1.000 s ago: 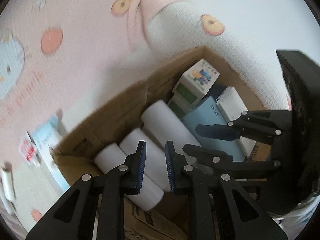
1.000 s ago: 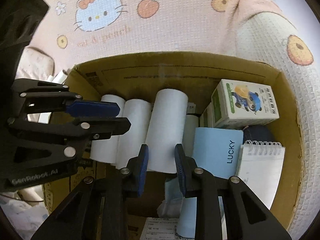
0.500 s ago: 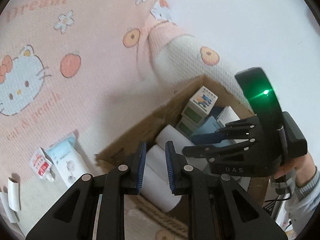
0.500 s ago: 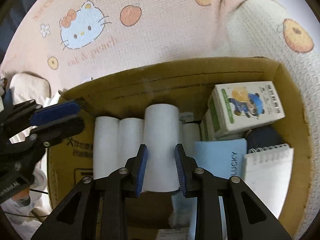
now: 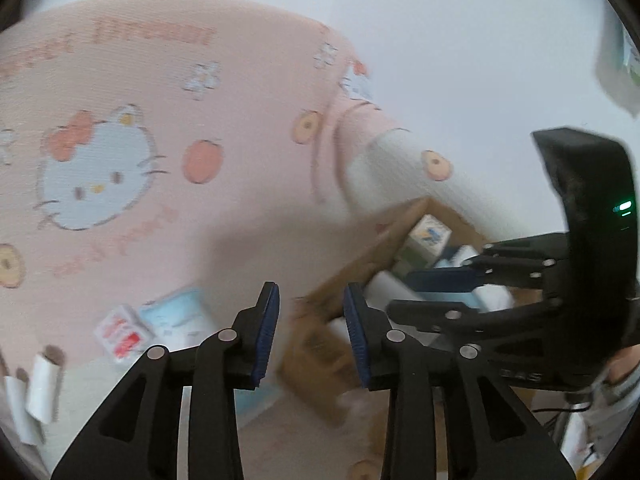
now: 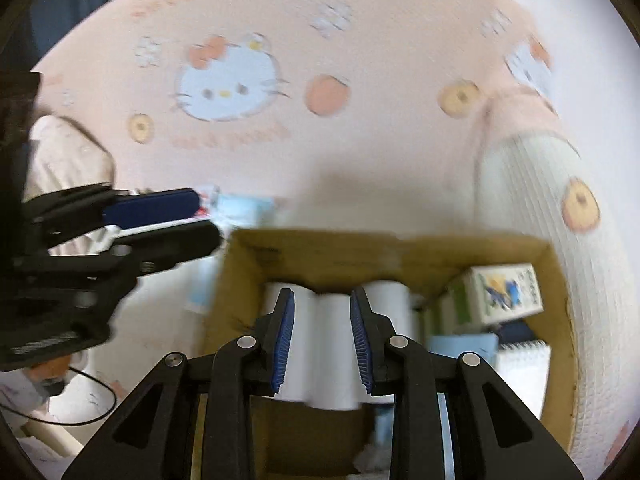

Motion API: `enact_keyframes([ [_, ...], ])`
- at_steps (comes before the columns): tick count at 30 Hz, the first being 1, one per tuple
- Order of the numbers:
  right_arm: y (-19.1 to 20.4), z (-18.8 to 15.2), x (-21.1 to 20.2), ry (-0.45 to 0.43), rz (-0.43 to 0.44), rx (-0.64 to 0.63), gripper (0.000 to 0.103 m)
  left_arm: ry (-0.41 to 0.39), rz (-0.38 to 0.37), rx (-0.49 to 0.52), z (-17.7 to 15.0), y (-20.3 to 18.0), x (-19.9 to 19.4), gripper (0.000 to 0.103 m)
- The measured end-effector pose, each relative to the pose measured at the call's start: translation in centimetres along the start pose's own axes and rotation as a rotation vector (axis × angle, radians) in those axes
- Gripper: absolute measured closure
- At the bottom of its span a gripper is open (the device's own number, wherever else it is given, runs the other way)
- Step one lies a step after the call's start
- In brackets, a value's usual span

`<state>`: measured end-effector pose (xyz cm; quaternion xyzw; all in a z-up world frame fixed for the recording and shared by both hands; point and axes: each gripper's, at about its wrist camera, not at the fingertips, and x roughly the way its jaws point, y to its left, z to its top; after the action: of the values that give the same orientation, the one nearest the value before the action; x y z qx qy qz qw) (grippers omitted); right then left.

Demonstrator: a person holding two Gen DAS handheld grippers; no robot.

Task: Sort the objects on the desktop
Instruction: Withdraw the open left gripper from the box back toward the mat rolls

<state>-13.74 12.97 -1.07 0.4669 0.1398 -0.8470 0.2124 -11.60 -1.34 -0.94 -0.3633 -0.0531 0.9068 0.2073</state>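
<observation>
While our left gripper (image 5: 308, 334) is opening, empty, we aim it squarely at the packets (image 5: 154, 326) (right gripper (image 6: 322, 344) shut, empty, over the box (image 6: 400, 248)).

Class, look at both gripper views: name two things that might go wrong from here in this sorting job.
1. The left gripper, empty with jaws opening, sits beside the cardboard box; its corner could get knocked.
2. The right gripper hangs over the white rolls close to the left one, so the two might bump.
</observation>
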Motion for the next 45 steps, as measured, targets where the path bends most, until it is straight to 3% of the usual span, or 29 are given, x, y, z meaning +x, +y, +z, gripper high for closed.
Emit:
enact_keyframes([
  [4,4.2,1.3,0.5,-0.022,0.029,-0.073,0.079,-0.019,0.061,0.015,-1.6,2.4,-1.8,0.066],
  [9,8.7,2.7,0.8,-0.041,0.084,-0.162,0.079,-0.036,0.158,-0.049,-4.5,6.4,-4.5,0.066],
  [19,16.2,2.1,3.4,-0.098,0.226,-0.132,0.078,0.029,0.245,-0.254,-12.1,15.0,-9.6,0.066],
  [27,20.9,1.9,6.4,-0.137,0.306,-0.138,0.078,0.076,0.334,-0.36,-14.4,20.9,-10.2,0.066],
  [36,24.1,4.2,13.8,-0.094,0.413,-0.072,0.078,0.115,0.31,-0.491,-14.3,27.7,-7.2,0.066],
  [41,25.0,6.1,18.4,-0.036,0.427,-0.022,0.078,0.158,0.316,-0.498,-13.4,30.6,-5.4,0.066],
  [45,25.7,7.3,21.6,0.016,0.439,0.019,0.078,0.175,0.269,-0.58,-13.2,32.8,-4.3,0.066],
])
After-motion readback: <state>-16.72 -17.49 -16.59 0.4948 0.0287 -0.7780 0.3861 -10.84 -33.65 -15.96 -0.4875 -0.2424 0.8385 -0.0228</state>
